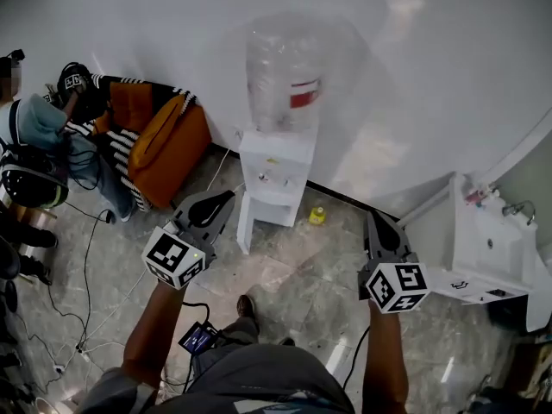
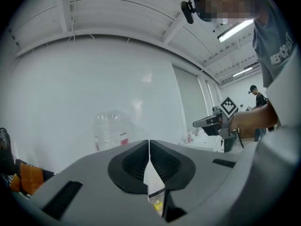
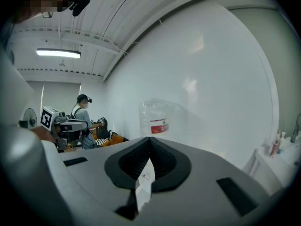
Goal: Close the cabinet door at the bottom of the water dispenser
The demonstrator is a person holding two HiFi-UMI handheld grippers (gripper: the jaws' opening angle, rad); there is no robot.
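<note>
Cabinet door (image 1: 245,224) white, ajar under water dispenser (image 1: 278,172); left gripper (image 1: 228,197), right gripper (image 1: 373,218) jaws together.

— What lies by the plain white wall (image 1: 431,59) on the left?
— A soft orange fabric bag (image 1: 168,145), leaning on a black-and-white striped cloth (image 1: 119,149). Thin black cables (image 1: 87,261) trail over the grey marble-tile floor (image 1: 285,274).
— And on the right?
— A white moulded washbasin unit (image 1: 485,235). A small yellow object (image 1: 317,216) sits on the floor, well apart from it.
</note>
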